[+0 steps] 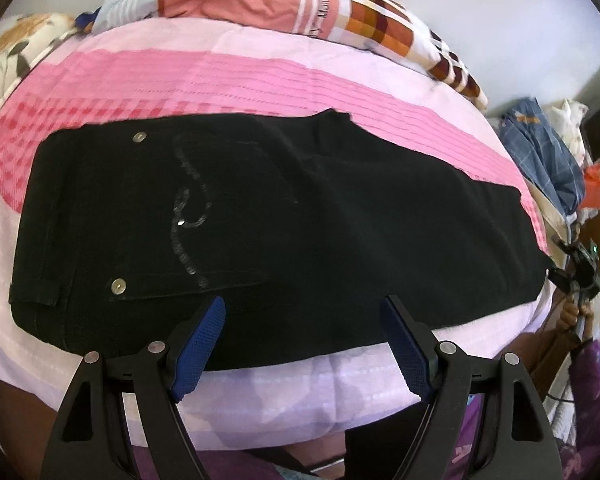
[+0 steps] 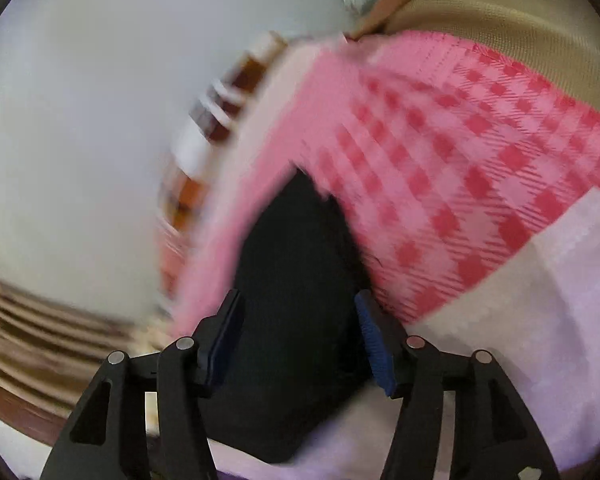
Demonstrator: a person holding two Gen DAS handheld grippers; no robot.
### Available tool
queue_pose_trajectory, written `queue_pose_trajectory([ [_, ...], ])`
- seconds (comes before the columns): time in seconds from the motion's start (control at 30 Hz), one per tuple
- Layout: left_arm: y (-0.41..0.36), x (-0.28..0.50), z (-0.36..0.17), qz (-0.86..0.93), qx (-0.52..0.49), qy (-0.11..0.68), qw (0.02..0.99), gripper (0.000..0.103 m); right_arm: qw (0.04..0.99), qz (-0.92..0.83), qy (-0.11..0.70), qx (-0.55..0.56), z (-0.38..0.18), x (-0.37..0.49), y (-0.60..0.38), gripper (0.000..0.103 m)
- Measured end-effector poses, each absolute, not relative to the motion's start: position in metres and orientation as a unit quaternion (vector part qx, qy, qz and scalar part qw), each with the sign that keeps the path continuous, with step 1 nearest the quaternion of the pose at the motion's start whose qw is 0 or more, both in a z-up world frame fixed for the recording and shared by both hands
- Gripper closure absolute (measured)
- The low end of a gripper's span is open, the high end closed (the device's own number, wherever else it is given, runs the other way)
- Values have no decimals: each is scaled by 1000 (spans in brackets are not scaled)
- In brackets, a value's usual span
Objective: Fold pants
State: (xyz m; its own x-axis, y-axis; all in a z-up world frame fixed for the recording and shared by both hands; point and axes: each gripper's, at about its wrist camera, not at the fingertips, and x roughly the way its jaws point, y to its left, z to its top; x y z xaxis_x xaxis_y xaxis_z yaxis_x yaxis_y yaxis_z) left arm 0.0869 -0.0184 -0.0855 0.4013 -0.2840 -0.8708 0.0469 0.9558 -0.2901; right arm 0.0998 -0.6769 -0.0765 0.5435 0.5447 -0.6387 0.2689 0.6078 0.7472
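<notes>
Black pants [image 1: 284,216] lie flat across a pink and lilac bedspread [image 1: 260,80], waistband with two metal rivets at the left, legs running right. My left gripper [image 1: 302,320] is open and empty, hovering over the pants' near edge. In the blurred right wrist view, my right gripper [image 2: 298,320] is open with the leg end of the pants [image 2: 296,280] between its blue pads [image 2: 374,352], not clamped. The right gripper also shows in the left wrist view [image 1: 576,276] at the far right end of the pants.
A patterned pillow [image 1: 340,12] and a floral one [image 1: 16,52] lie at the bed's far edge. A pile of clothes [image 1: 548,148] sits to the right of the bed. A wall [image 2: 80,120] and beige headboard [image 2: 520,20] show in the right wrist view.
</notes>
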Motion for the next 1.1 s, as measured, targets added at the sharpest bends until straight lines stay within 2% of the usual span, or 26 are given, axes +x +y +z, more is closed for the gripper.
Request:
queue_pose_trajectory([
  [0.07, -24, 86, -81, -102, -99, 534, 833, 23, 738, 144, 487, 445, -74, 92, -668, 47],
  [0.17, -30, 89, -82, -106, -95, 539, 830, 23, 727, 188, 536, 386, -56, 83, -642, 47],
  [0.2, -33, 90, -83, -109, -95, 544, 827, 23, 720, 214, 526, 399, -47, 78, -638, 47],
  [0.3, -37, 92, -86, -112, -95, 551, 821, 23, 749, 277, 416, 434, 6, 62, -642, 47],
  [0.33, -38, 92, -87, -112, -95, 551, 821, 23, 779, 248, 398, 417, 21, 58, -650, 40],
  [0.37, -39, 91, -87, -112, -98, 551, 821, 23, 802, 202, 402, 392, 27, 60, -656, 27],
  [0.43, -39, 90, -88, -116, -106, 553, 818, 23, 825, 107, 439, 340, 22, 65, -671, 25],
  [0.5, -39, 91, -90, -115, -111, 558, 815, 23, 808, 83, 466, 350, 4, 74, -684, 25],
  [0.83, -46, 86, -85, -100, -105, 563, 814, 23, 751, 160, 541, 343, -60, 129, -655, 25],
  [1.0, -57, 86, -81, -104, -90, 564, 814, 23, 706, 252, 573, 332, -55, 111, -627, 25],
  [1.1, -64, 88, -82, -107, -84, 567, 813, 21, 693, 295, 531, 389, -33, 97, -633, 25],
])
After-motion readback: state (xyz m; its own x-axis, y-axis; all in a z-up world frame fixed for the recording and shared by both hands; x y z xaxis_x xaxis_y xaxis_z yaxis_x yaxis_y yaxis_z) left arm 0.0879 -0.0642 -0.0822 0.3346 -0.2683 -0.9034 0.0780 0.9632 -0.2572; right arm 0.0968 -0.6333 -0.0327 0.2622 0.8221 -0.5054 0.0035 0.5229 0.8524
